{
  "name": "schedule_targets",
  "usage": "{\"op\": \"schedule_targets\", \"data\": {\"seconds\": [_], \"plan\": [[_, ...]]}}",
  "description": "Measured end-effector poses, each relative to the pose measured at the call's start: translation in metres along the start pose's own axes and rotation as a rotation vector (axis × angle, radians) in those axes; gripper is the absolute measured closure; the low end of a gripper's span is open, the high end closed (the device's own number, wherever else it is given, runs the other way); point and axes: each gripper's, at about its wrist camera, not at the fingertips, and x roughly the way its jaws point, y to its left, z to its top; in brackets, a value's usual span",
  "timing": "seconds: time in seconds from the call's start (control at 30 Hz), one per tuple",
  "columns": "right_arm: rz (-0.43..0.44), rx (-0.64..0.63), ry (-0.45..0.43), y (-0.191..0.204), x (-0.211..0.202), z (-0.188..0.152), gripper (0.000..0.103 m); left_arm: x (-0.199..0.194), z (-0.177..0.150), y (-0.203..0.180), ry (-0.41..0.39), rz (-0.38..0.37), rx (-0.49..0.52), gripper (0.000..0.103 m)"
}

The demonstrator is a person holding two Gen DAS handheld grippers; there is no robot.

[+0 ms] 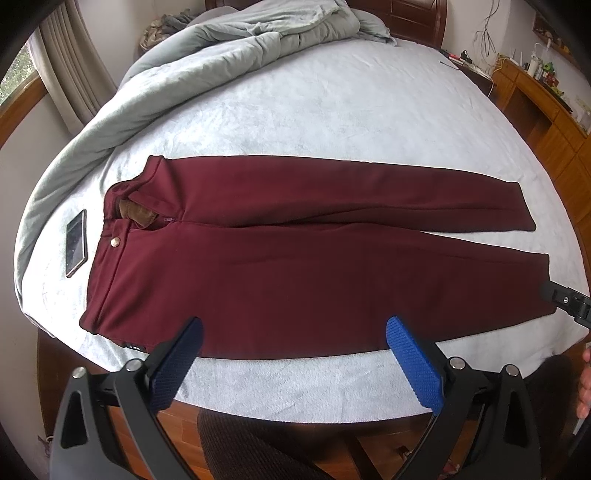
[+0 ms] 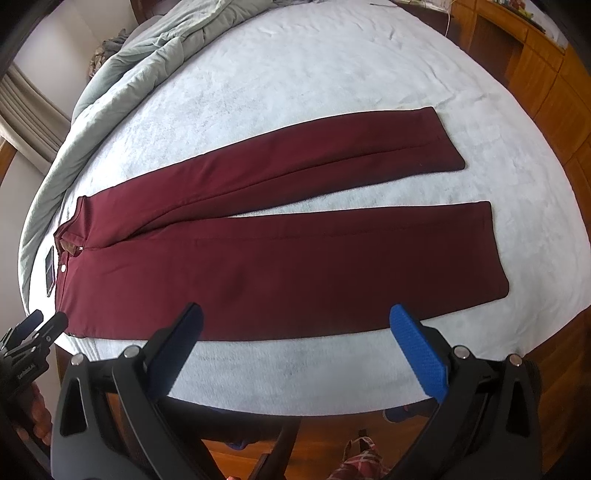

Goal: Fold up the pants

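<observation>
- pants [image 1: 295, 258]: maroon cloth, matt, thick and smooth; brown fuzzy lining [image 1: 138, 214] showing at the open waist; one shiny metal button [image 1: 116, 242]
- bed cover [image 1: 332, 110]: pale plush cloth, short nap, faintly mottled
- quilt [image 1: 229, 33], far left: grey-green cloth, matt, soft, rumpled
- phone [image 1: 76, 243], left of the waist: glossy glass face, metallic rim
- left claw [image 1: 293, 365], right claw [image 2: 295, 354]: matt black plastic arms, ribbed blue pads [image 1: 413, 369], bright metal pins
- floor [image 2: 325, 432]: reddish wood, glossy
- cabinets [image 1: 546, 122], far right: orange-brown wood, semi-gloss
- curtain [image 1: 70, 66], far left: beige cloth, matt
</observation>
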Motion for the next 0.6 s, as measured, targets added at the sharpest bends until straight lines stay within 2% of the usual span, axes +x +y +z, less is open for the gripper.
{"op": "schedule_targets", "data": {"seconds": [0.6], "plan": [[0.001, -0.005, 0.008, -0.0022, 0.0028, 0.0016, 0.002, 0.0032, 0.0051, -0.0002, 0.008, -0.002, 0.0, 0.004]]}}
